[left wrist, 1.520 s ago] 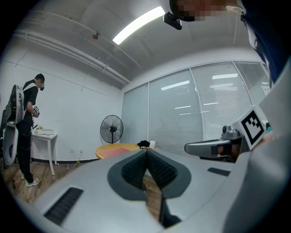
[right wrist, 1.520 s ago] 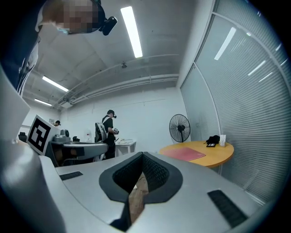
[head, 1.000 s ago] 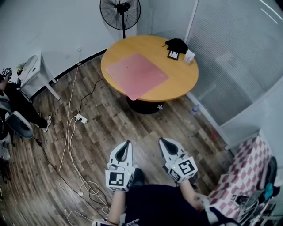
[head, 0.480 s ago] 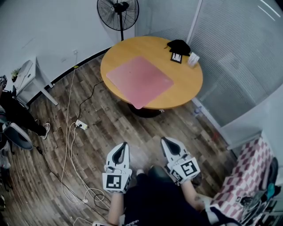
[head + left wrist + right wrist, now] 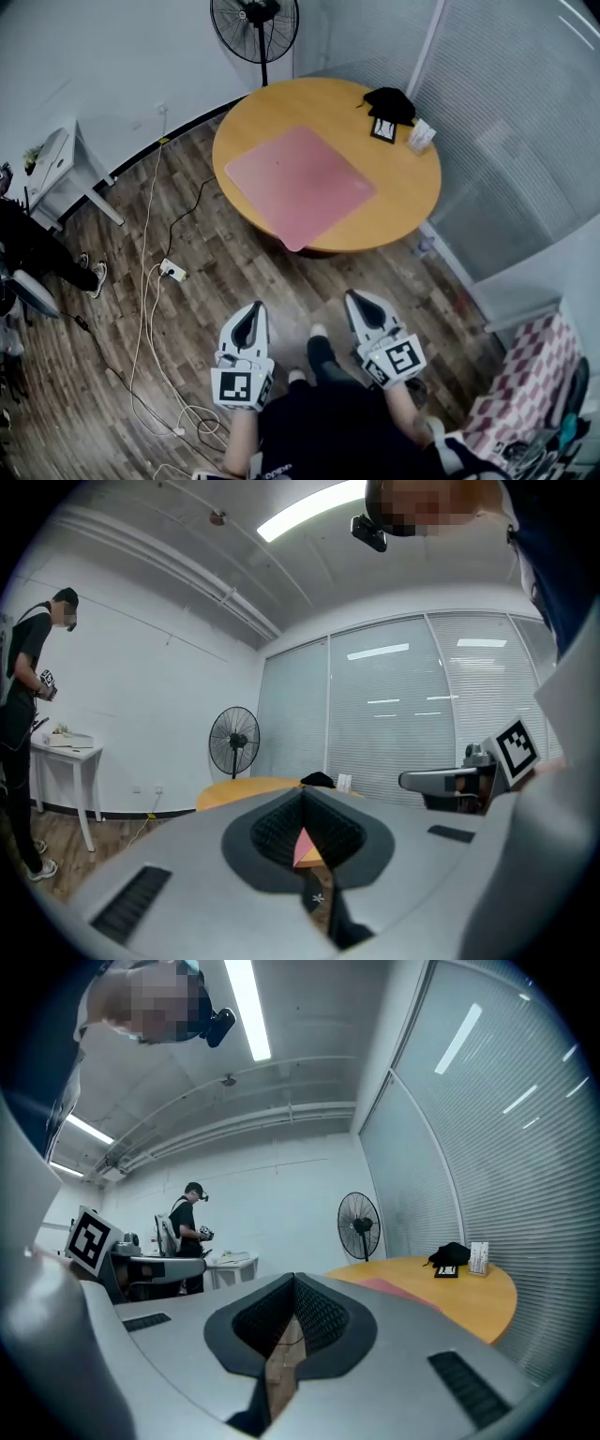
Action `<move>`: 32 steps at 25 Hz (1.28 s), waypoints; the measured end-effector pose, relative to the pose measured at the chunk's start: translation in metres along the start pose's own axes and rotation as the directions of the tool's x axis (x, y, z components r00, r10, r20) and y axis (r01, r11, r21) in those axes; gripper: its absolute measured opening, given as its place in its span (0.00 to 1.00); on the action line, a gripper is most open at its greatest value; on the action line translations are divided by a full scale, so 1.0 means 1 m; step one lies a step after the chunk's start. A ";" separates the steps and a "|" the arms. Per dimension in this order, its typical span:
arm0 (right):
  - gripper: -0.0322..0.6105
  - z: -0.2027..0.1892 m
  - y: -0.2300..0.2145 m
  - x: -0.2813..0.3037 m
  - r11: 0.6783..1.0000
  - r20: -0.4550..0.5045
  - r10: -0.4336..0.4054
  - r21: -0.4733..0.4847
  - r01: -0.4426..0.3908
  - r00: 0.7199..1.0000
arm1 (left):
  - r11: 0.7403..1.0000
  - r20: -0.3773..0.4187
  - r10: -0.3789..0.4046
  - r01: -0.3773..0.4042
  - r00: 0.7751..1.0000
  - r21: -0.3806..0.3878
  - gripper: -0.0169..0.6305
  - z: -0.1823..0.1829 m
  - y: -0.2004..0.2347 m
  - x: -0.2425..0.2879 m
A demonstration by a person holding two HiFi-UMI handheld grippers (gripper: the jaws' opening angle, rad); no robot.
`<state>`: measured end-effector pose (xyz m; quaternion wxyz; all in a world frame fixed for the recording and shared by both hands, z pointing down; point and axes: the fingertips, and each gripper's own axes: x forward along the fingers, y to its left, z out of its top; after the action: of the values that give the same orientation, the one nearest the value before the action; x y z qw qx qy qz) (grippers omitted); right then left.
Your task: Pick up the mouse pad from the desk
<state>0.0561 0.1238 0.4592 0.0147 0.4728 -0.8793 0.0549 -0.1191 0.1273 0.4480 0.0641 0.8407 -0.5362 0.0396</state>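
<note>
The pink mouse pad (image 5: pixel 298 185) lies flat on the round wooden table (image 5: pixel 403 187), with its near corner reaching the table's front edge. My left gripper (image 5: pixel 255 307) and right gripper (image 5: pixel 356 296) are held side by side over the wood floor, well short of the table, and both point at it. Each is shut with nothing in it. In the left gripper view the closed left gripper (image 5: pixel 302 797) shows a sliver of the pink mouse pad (image 5: pixel 305 851) through the gap. From the right gripper (image 5: pixel 293 1283) the mouse pad (image 5: pixel 398 1290) is a thin pink strip on the table (image 5: pixel 469 1297).
A standing fan (image 5: pixel 255 23) is behind the table. A black item (image 5: pixel 386 98), a small frame and a white box sit at the table's far right. Cables and a power strip (image 5: pixel 172 273) lie on the floor at left. A person (image 5: pixel 187 1232) stands by a white side table (image 5: pixel 52 159).
The table and mouse pad appear larger and nearer in the head view. Both grippers have moved forward toward the table, side by side, still shut.
</note>
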 end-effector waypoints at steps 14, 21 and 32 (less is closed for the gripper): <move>0.05 0.022 -0.113 0.082 0.999 -0.018 0.046 0.001 -0.046 0.999 | 0.998 0.075 0.053 -0.056 0.996 0.027 0.03 0.046 0.012 0.129; 0.05 0.014 -0.142 0.080 0.999 -0.043 0.015 0.034 -0.013 0.999 | 0.998 0.054 0.070 -0.070 0.996 -0.006 0.03 0.036 0.013 0.149; 0.05 0.009 -0.162 0.106 0.996 -0.048 -0.038 0.076 0.042 0.998 | 0.999 0.021 0.046 -0.046 0.999 -0.025 0.03 0.024 0.038 0.184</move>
<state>0.1326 -0.0535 0.4720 0.0182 0.4891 -0.8664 0.0993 -0.0757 -0.0568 0.4521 0.0675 0.8277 -0.5566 0.0254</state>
